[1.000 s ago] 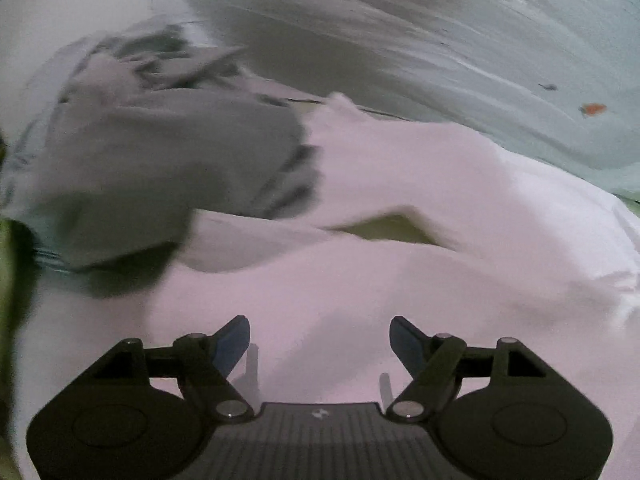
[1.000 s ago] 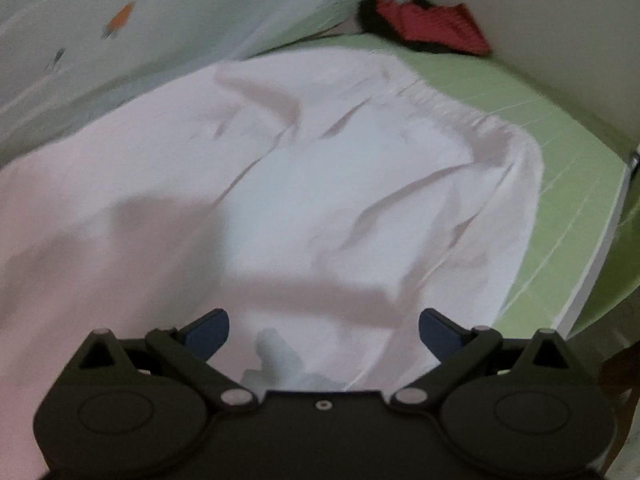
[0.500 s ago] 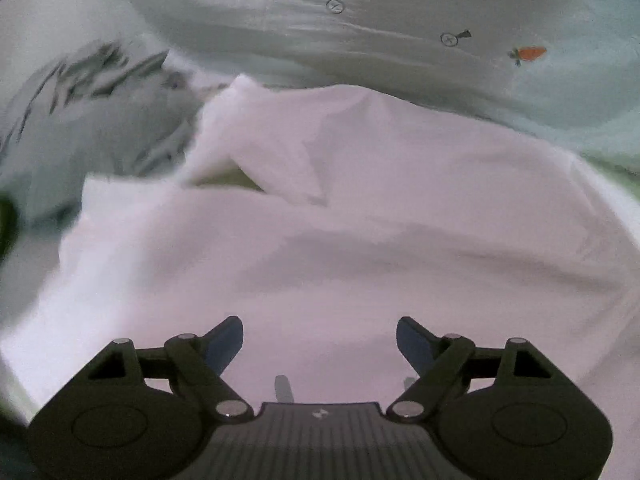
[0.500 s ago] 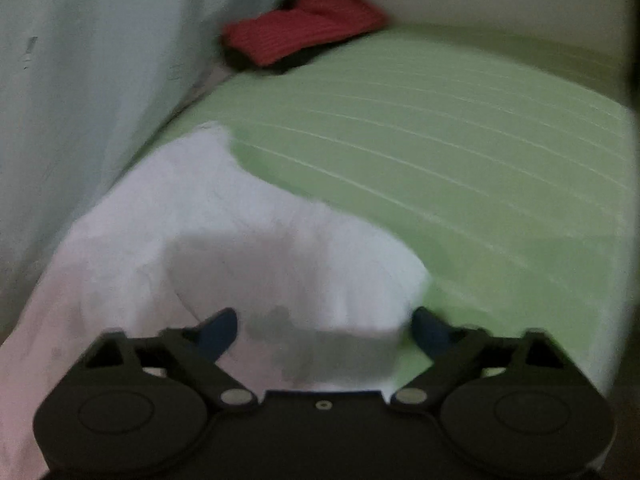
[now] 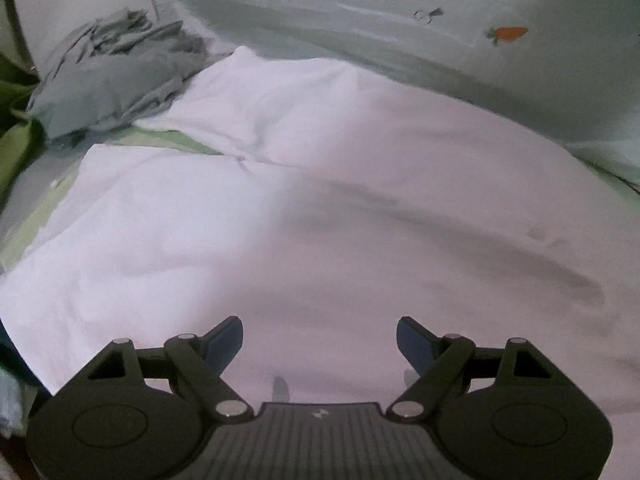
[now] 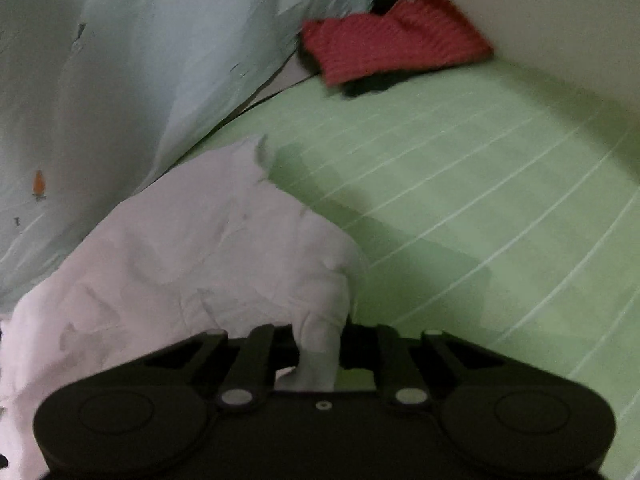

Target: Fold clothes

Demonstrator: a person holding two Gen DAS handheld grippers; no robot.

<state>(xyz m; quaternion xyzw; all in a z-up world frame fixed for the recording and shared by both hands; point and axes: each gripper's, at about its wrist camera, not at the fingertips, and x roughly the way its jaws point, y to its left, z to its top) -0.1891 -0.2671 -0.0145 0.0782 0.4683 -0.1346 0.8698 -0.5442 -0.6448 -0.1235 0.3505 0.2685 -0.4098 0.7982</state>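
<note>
Two grippers work over a white garment (image 5: 320, 200) spread on a green striped bedsheet (image 6: 460, 200); the left gripper (image 5: 319, 344) hangs just above the cloth with its blue-padded fingers (image 5: 224, 342) spread wide and nothing between them; the right gripper (image 6: 320, 354) has its jaws drawn together on a bunched fold at the edge of the same garment, the pinched cloth rising between the linkage arms, though the fingertips themselves are hidden by the fabric, so the exact contact is hard to make out; in the left wrist view the white garment fills most of the frame, lying fairly flat with soft creases and one layer overlapping another toward the far left; beyond it, at the upper left, a crumpled grey garment (image 5: 108, 76) sits in a heap on the sheet; a pale blue-green curtain (image 5: 400, 20) printed with a small orange carrot (image 5: 508, 34) hangs along the far side of the bed; in the right wrist view a red knitted cloth (image 6: 392, 40) lies on top of something dark in the far corner, well apart from the white garment.
</note>
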